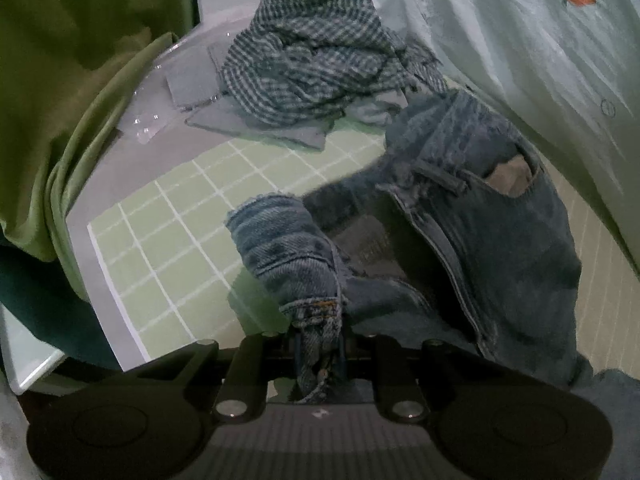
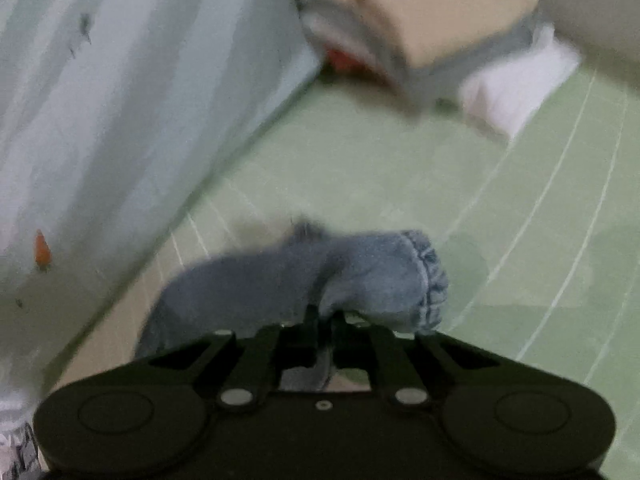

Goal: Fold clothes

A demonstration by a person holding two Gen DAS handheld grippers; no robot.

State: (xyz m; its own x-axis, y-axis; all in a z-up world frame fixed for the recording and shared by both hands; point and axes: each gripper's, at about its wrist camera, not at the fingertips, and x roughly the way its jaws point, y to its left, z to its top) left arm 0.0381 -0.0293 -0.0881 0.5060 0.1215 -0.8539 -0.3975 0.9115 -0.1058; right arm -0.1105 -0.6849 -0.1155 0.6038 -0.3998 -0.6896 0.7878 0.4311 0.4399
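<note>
Blue denim jeans [image 1: 472,216] hang bunched above the green gridded mat [image 1: 172,236]. My left gripper [image 1: 318,332] is shut on a stitched edge of the jeans, and the cloth runs up and to the right from it. In the right wrist view my right gripper [image 2: 324,316] is shut on another part of the jeans [image 2: 360,276], near a frayed hem end that curls to the right over the mat [image 2: 520,240]. That view is blurred.
A checked blue-and-white garment [image 1: 316,48] lies crumpled on folded grey cloths at the back. Green fabric [image 1: 68,80] hangs at the left. A pale garment with a carrot print [image 1: 540,40] fills the right. A stack of folded clothes [image 2: 420,20] sits at the far edge.
</note>
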